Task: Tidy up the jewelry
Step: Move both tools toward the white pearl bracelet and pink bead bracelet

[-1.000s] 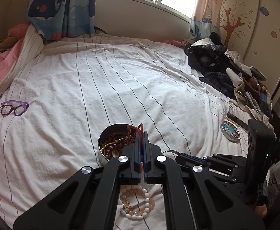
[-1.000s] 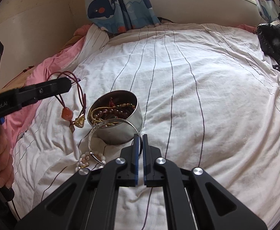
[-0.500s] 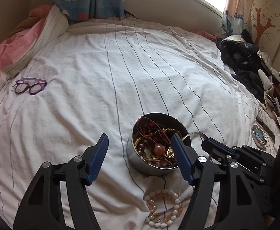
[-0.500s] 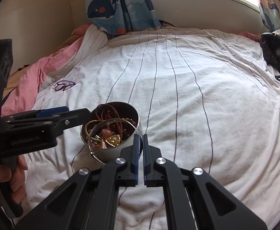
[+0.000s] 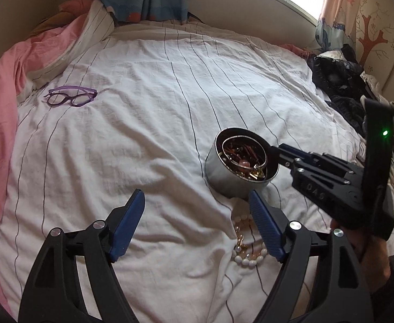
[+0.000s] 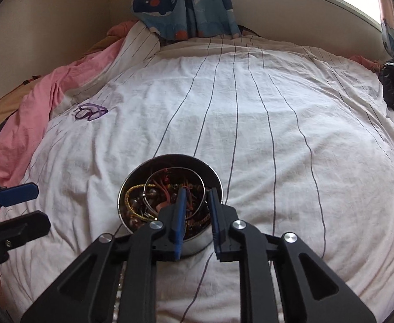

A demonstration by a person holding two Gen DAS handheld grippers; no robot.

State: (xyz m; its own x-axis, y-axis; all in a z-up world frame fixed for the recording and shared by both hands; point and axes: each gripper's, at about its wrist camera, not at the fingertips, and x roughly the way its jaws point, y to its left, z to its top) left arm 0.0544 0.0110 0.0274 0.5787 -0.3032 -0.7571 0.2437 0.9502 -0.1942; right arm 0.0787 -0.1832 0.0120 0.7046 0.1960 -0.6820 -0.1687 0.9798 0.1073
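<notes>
While most of the jewelry already lies inside the round metal tin [image 5: 240, 172], the task is judged well advanced but not finished. Working left to right with the tin as landmark: the purple eyeglasses [image 5: 71, 99] lie far to the left of the tin and well beyond it on the striped white bedsheet [image 5: 143, 123], apart from everything else. The left gripper [image 5: 197, 215] hovers just short of the tin on its near-left side, fingers spread wide and holding nothing. The pearl bead bracelet [image 5: 246, 245] rests on the sheet just in front of the tin, partly behind the left gripper's right finger; it is the one visible piece left to stow. Inside the tin lie red cords, gold chain, dark beads and a thin silver bangle [image 6: 174, 191]. The right gripper [image 6: 197, 210] sits over the tin's near rim, fingers parted a little around the bangle's near arc; contact with the bangle cannot be told.

Clearances: the sheet beyond and to the left of the tin is open. To the right of the tin, dark clothing [image 5: 339, 86] is piled at the bed edge. The soft sheet could let the tin tip under side load.
</notes>
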